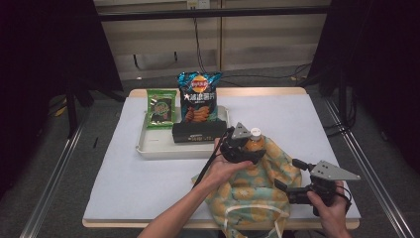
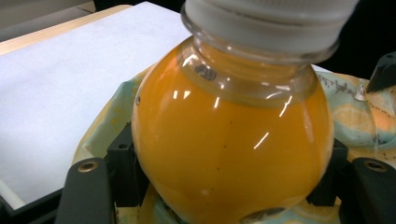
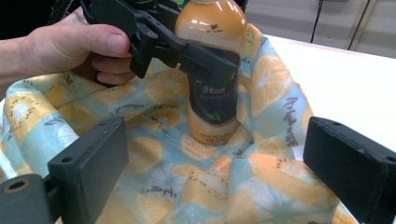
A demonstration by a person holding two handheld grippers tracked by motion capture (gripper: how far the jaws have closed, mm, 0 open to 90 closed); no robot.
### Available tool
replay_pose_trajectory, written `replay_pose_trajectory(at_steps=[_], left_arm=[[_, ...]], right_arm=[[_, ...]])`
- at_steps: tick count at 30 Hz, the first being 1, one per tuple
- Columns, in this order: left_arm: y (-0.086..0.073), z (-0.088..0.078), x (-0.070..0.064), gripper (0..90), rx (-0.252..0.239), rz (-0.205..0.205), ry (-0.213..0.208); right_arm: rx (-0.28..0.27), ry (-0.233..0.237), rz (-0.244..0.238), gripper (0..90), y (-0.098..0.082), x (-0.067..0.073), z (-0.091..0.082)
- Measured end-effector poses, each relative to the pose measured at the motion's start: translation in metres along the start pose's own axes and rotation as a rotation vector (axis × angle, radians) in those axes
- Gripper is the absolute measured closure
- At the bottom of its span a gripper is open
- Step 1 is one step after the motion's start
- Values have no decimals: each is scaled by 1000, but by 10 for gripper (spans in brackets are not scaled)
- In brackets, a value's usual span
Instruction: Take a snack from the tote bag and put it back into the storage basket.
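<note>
An orange juice bottle (image 1: 255, 142) with a white cap stands upright in the mouth of a cloth bag (image 1: 247, 196) printed with orange slices. My left gripper (image 1: 251, 151) is shut on the bottle, one pad on each side of its round shoulder (image 2: 233, 154). In the right gripper view the bottle (image 3: 212, 28) shows a dark label, and its base rests on the bag cloth (image 3: 154, 154). My right gripper (image 1: 289, 174) is open at the bag's right edge, and its jaws (image 3: 215, 158) stand wide apart over the cloth without touching it.
A white tray (image 1: 148, 148) at the back left holds a green snack packet (image 1: 161, 108), a blue crisp bag (image 1: 199, 96) and a black box (image 1: 198, 131). The table's white cover (image 1: 143, 188) ends close to the person.
</note>
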State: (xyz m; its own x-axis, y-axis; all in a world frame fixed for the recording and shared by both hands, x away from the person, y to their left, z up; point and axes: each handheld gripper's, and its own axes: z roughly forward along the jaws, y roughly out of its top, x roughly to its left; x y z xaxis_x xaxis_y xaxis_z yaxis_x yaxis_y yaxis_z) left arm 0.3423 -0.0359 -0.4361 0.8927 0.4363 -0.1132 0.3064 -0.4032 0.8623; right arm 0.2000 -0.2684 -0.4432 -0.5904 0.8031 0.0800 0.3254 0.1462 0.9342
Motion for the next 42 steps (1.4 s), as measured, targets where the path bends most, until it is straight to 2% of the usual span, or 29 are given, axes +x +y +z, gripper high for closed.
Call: replay_pose_trajectory(at_steps=[10,19,27,31,35,42], left_arm=[[-2,-7,3,318,11,1,-39],[-4,-12,2,318,9,-6,-55],[0,-17,-1,318,1,18,-85],[2,-20,-3,318,-15,15,-105],[5,-24,-4,318,-14,35,-117],[8,-30,-3,318,-32,39,-147]], right_arm=[[0,2,-2,58,0,0,0],[-1,0,-3,58,0,1,0],[-1,5,-2,57,0,0,0],[1,3,-5,56,0,0,0],[-1,-1,-5,56,0,0,0],[-2,1,-4,55,0,0,0]])
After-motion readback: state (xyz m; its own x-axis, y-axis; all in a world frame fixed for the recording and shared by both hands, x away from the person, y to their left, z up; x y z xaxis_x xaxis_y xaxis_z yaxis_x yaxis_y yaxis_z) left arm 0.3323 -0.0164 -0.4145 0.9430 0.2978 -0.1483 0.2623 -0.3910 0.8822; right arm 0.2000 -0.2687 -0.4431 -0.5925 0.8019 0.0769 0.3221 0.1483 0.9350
